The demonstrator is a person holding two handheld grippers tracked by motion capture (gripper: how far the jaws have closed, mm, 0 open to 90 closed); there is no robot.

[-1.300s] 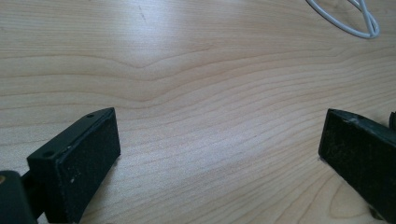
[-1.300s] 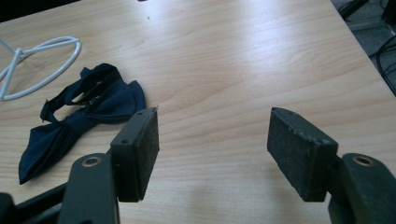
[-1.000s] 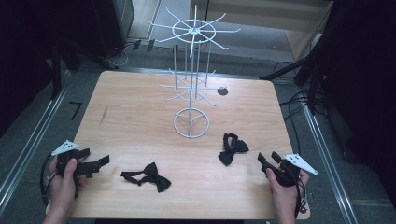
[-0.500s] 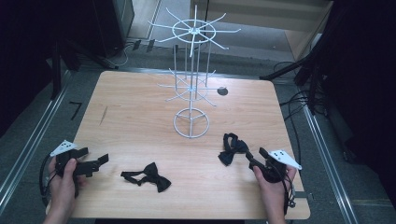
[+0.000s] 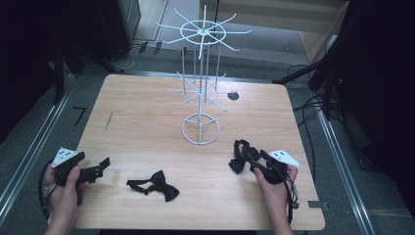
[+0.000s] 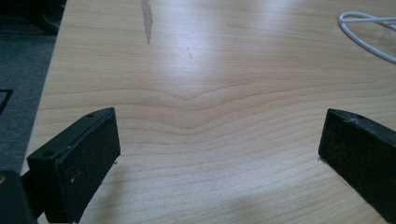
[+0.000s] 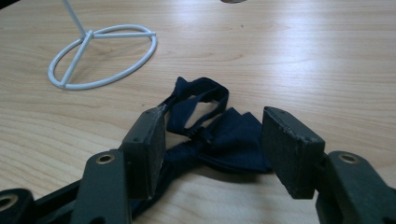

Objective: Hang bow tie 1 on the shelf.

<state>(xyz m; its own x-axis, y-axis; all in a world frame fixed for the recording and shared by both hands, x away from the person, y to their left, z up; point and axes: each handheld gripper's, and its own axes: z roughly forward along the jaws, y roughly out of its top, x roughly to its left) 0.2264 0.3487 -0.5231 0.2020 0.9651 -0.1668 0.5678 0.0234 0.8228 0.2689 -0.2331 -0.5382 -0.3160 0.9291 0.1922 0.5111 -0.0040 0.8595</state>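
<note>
Dark blue cloth of a bow tie [image 7: 219, 135] lay between the jaws of the right hand-held gripper [image 7: 212, 144], which stood partly apart around it, pads not pressing it. A white wire rack [image 7: 100, 56] stood on the table [image 7: 303, 56] beyond, ahead and to that hand-held gripper's left. The left hand-held gripper [image 6: 217, 154] gaped wide over bare wood, holding nothing. A second bow tie [image 5: 155, 185] lay just beside it.
</note>
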